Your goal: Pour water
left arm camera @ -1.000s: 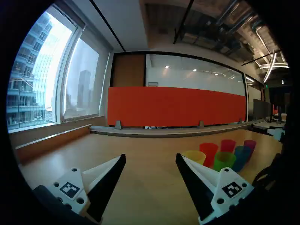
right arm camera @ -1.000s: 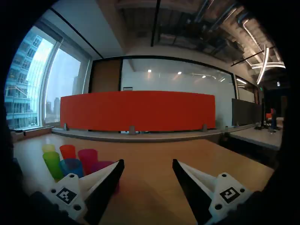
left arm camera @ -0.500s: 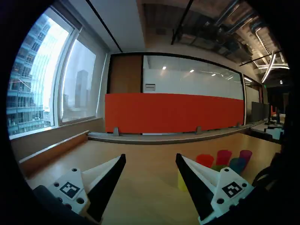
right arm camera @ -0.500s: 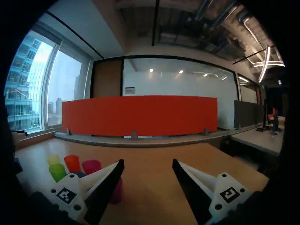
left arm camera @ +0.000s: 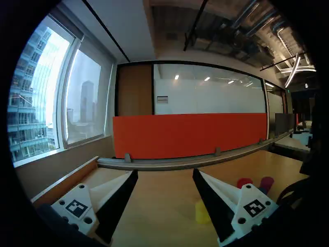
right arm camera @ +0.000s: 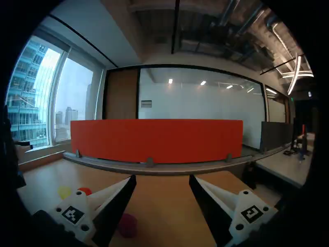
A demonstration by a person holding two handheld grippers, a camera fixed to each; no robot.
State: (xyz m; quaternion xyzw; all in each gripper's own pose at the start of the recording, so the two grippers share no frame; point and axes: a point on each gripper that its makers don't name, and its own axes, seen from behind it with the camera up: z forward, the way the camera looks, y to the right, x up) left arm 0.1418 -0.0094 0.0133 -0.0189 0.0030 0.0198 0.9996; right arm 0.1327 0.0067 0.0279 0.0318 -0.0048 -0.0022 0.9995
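Several coloured plastic cups stand on a wooden table (left arm camera: 164,206). In the left gripper view a yellow cup (left arm camera: 202,212) shows beside the right finger, with a red cup (left arm camera: 244,182) and a magenta cup (left arm camera: 266,183) behind it. My left gripper (left arm camera: 164,175) is open and holds nothing. In the right gripper view a yellow cup (right arm camera: 64,191) and a red cup (right arm camera: 84,191) peek over the left finger, and a magenta cup (right arm camera: 128,224) sits low beside it. My right gripper (right arm camera: 162,179) is open and holds nothing. Both grippers hover above the table, short of the cups.
An orange divider panel (left arm camera: 189,135) runs along the table's far edge on a grey rail (left arm camera: 172,161). Large windows (left arm camera: 37,107) line the left side. Another desk (right arm camera: 283,162) stands off to the right.
Both cameras have tilted up and dropped lower, so the cups have sunk toward the bottom of each view and are partly hidden behind the fingers. Both grippers stayed open.
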